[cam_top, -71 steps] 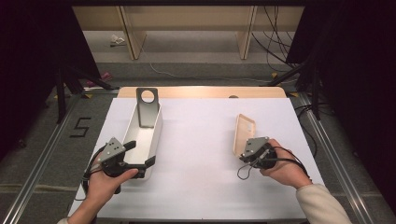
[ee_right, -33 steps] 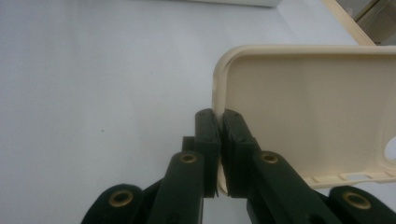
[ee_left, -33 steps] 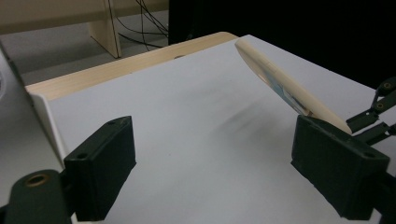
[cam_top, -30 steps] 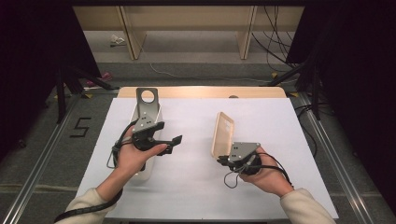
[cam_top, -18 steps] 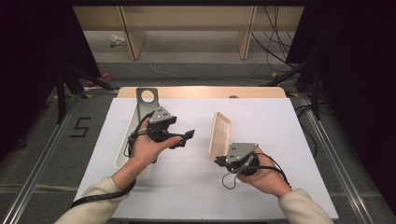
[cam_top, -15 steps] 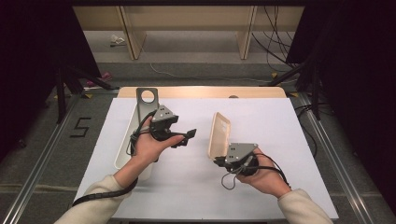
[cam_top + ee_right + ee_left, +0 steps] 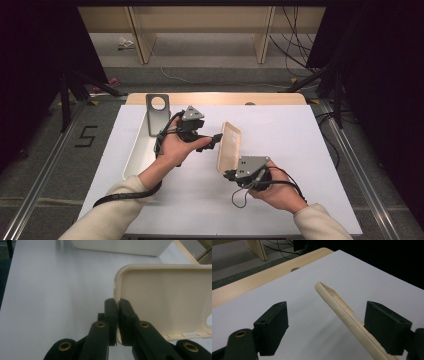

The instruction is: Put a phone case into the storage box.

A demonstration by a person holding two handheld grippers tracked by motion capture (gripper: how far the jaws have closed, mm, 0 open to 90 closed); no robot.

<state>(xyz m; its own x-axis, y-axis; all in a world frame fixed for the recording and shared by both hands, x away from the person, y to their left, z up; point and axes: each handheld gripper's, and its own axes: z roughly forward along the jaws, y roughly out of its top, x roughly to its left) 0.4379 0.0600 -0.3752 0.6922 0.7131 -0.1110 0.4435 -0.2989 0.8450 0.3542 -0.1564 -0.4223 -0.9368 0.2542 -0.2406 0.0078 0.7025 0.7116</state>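
The right gripper (image 7: pixel 231 175) is clamped on the rim of a cream phone case (image 7: pixel 229 148), holding it up on edge over the white table (image 7: pixel 310 165). The left gripper (image 7: pixel 332 327) stands wide, its jaws just now closing around the case's far end, not yet pressing. Behind the left hand (image 7: pixel 177 147) lies a long white tray (image 7: pixel 137 160); its contents cannot be told.

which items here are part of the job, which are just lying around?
In the job:
- cream phone case, clamped edge-on in the right gripper
- left gripper, jaws open astride the case, just been closing

Lying about:
- white tray
- grey bracket with round hole
- white table mat
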